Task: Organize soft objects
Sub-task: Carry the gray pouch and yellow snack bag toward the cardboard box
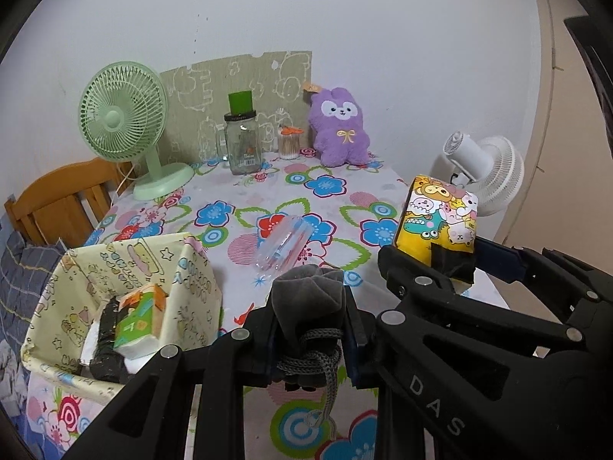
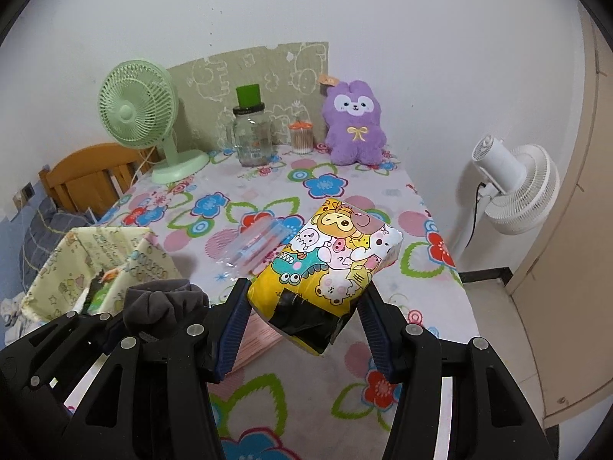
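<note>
Both grippers carry loads above the table [image 1: 337,207]: left gripper [image 1: 310,329] clamped on the pouch [image 1: 308,299], right gripper [image 2: 306,306] on the tissue pack [image 2: 333,257]. Next, presumably: release into the bin [image 1: 191,268].

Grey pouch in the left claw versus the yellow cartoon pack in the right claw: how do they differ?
The grey pouch is plain, dark velvety fabric with a knotted drawstring; the yellow cartoon pack is glossy and printed with bright animals. The pouch is a crumpled lump, the pack a smooth block with black tape at its lower end. The pouch looks smaller than the pack. Both are held above the table, the pouch in the left claw and the pack in the right claw.
</note>
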